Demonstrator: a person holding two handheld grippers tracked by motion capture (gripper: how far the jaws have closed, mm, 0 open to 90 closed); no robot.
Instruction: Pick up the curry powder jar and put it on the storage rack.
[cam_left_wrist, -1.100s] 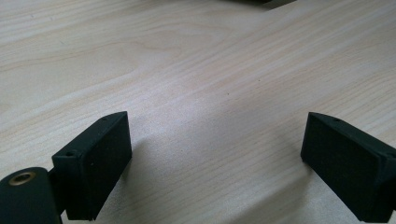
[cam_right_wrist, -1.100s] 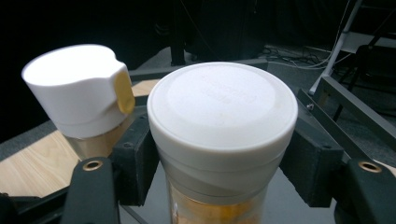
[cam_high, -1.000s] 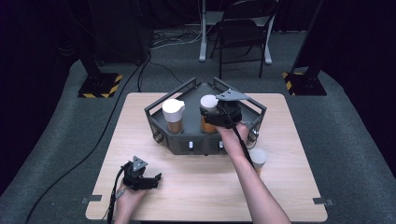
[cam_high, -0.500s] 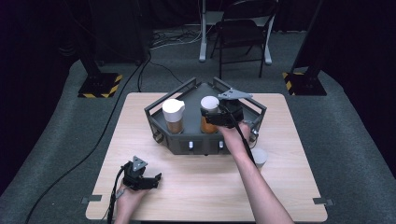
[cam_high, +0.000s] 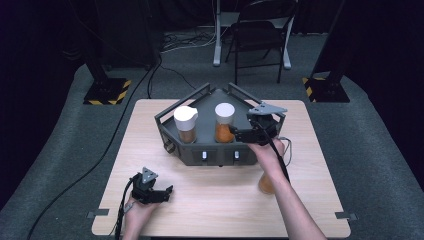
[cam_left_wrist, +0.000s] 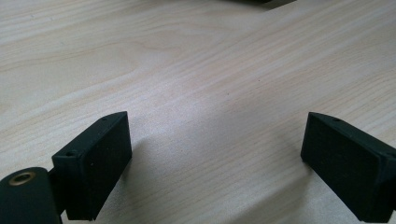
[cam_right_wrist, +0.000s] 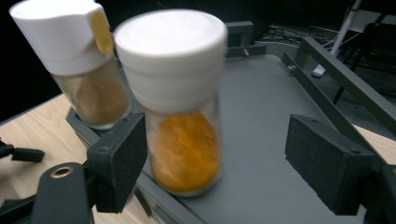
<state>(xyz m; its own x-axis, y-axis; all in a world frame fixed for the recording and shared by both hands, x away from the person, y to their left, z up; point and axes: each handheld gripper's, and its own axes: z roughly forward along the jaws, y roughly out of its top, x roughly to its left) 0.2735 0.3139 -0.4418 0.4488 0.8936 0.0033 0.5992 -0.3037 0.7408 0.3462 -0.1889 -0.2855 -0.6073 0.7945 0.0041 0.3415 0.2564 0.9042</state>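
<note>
The orange spice jar sits upright in the grey rack near the middle of the desk, in the right-hand slot of the two that are filled. It has a white cap and orange powder filling roughly its lower half. Right next to it on the left is a second jar with brownish powder and a white flip-top lid, also standing upright in the rack.

The right gripper is just to the right of the orange jar, at about jar height. In the right gripper view its fingers have just been opening: the jar stands off toward the left finger, maybe just grazing it, and there's a clear gap to the right one, so nothing is squeezed. The view is a bit blurred, so I can't swear to the exact contact on the left side.

The left gripper is well away from all that, low over the front-left part of the desk. In the left gripper view its fingers are spread wide apart with bare wood grain between them.

There's also a small orange jar on the desk beside the right forearm, partly hidden by it.
</note>
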